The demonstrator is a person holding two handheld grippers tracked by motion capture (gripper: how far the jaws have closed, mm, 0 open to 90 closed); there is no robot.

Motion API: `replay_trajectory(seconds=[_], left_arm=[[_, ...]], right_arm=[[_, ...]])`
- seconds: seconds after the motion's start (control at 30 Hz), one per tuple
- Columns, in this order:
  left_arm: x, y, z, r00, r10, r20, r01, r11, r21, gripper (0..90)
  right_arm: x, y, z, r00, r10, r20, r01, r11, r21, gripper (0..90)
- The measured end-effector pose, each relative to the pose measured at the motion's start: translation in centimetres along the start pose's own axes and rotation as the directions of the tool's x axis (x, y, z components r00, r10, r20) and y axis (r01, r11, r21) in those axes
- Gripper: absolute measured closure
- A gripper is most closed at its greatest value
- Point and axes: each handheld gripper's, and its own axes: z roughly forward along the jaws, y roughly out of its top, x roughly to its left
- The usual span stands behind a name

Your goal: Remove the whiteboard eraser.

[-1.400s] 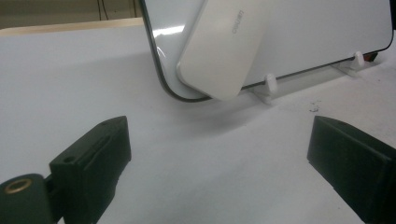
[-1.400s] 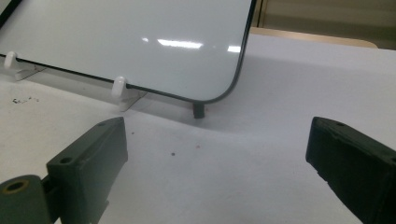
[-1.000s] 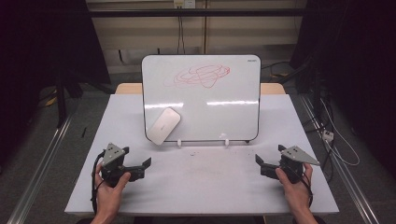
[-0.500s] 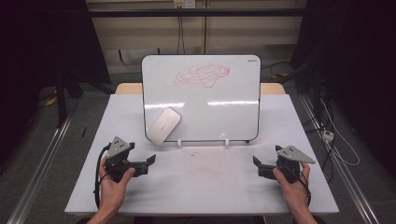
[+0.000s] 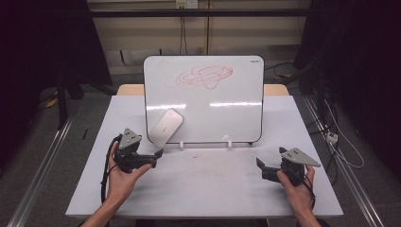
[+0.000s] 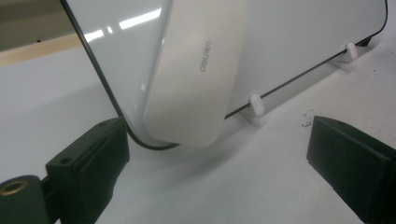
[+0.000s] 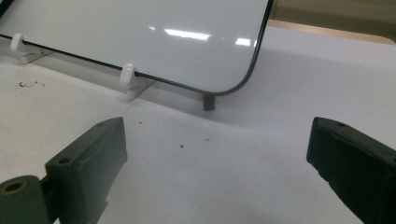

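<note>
Two grippers are present, one per hand. The left gripper [image 5: 152, 156] is held low over the near left part of the table [image 5: 208, 189], its jaws standing wide apart with nothing between them; its own view confirms the gap, with the left jaw close beside the lower corner of the whiteboard [image 6: 299, 42]. The right gripper [image 5: 263, 169] is held over the near right part of the table, jaws likewise wide and holding nothing, pointed toward the board's lower right corner.

Count of items: one whiteboard [image 5: 213, 109], standing tilted back at the middle of the table; one eraser [image 5: 164, 126], white and oblong, lying slantwise against the board's lower left area; one red scribble [image 5: 201, 77] in the upper middle of the board; two white clips [image 5: 229, 144] under the board's lower edge; one dark support leg [image 7: 208, 101] seen below the board's right corner in the right gripper view. The eraser [image 6: 196, 74] lies just ahead of the left gripper, near but apart from its jaws.

Limits of observation: the eraser's top end is cut off in the left gripper view, and its printed mark cannot be read with confidence. The board's corner label in the high view is too small to read. Small dark specks [image 6: 306, 119] lie on the table; their nature cannot be told. The person's forearms are cut off at the lower edge.
</note>
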Motion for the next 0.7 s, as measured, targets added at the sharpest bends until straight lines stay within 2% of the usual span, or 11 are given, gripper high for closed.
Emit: replay_trajectory(seconds=[0.1,0.17,0.27,0.4,0.6,0.63,0.7], left_arm=[[0.0,0.6,0.4,0.9996,0.025,-0.013,-0.025,0.9997,0.005,5.8],[-0.1,1.2,0.8,0.9982,0.056,-0.02,-0.056,0.9983,0.017,6.0],[-0.1,1.5,1.2,0.9979,0.062,-0.018,-0.062,0.9979,0.019,6.2],[-0.4,2.1,1.9,0.9951,0.095,-0.028,-0.094,0.9948,0.039,7.0],[-0.7,3.2,3.0,0.9859,0.161,-0.047,-0.157,0.9854,0.065,8.1],[-0.8,3.3,3.2,0.9866,0.154,-0.053,-0.152,0.987,0.054,8.4],[-0.9,3.7,3.5,0.9813,0.182,-0.063,-0.178,0.9819,0.066,8.4]], right_arm=[[-0.1,0.1,0.1,1.0,0.003,0.004,-0.003,1.0,0.002,5.2],[0.0,0.2,0.1,1.0,-0.001,0.003,0.001,1.0,-0.002,5.2],[0.0,0.1,0.1,1.0,-0.001,0.002,0.001,1.0,0.001,5.2],[0.0,0.0,0.1,1.0,-0.001,-0.003,0.001,1.0,0.001,5.2],[-0.1,0.0,0.2,1.0,0.0,-0.003,0.0,1.0,0.006,5.2],[0.0,0.0,0.2,1.0,-0.002,-0.001,0.002,1.0,0.006,5.2],[0.0,0.0,0.2,1.0,-0.002,-0.002,0.002,1.0,0.007,5.2]])
